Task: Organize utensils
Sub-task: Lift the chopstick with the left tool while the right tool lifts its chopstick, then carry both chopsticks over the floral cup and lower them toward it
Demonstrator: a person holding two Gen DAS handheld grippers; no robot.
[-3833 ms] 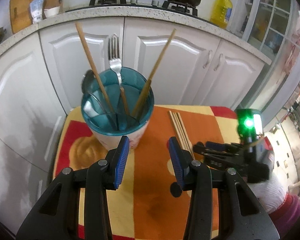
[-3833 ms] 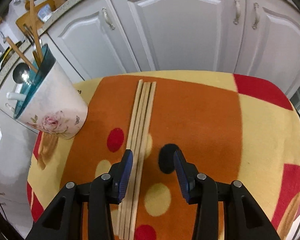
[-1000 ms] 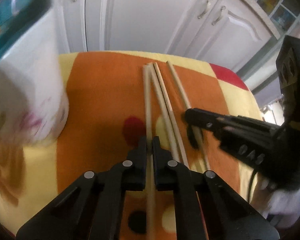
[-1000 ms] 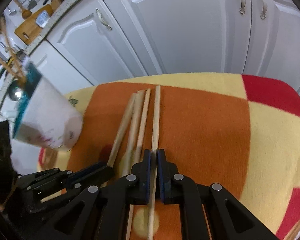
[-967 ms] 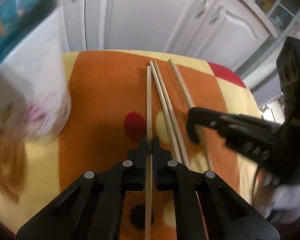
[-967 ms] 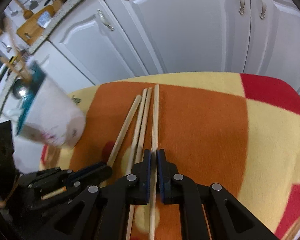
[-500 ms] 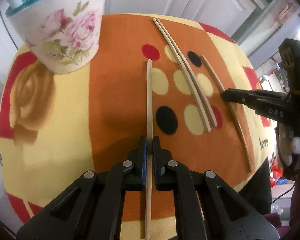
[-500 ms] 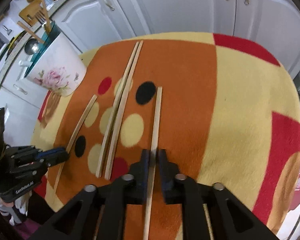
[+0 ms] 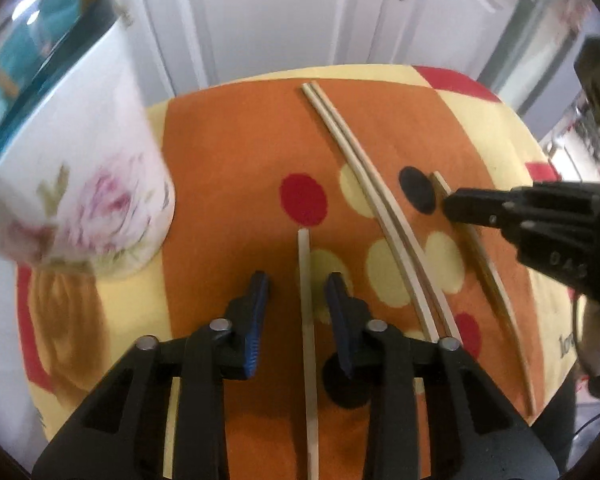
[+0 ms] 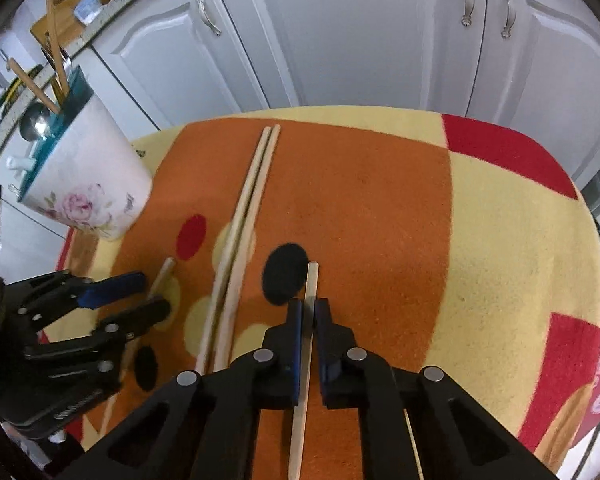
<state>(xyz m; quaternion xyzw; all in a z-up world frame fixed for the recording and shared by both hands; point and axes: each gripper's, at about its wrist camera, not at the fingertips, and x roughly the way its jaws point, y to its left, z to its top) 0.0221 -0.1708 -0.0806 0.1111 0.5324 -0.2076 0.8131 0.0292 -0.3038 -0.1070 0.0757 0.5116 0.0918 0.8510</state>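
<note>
My left tongs (image 9: 298,290) opening — chopstick (image 9: 306,300) loose between them on the worktop; right tongs (image 10: 308,316) clamp another chopstick (image 10: 311,280). Risk — released stick rolls off the cloth (image 9: 228,152).

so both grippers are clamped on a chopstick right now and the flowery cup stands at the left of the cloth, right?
Not quite. Only the right gripper is clamped on a chopstick, as the right wrist view shows. In the left wrist view the left gripper has its jaws opening, and its chopstick lies loose between them on the cloth. The flowery cup does stand at the left.
</note>
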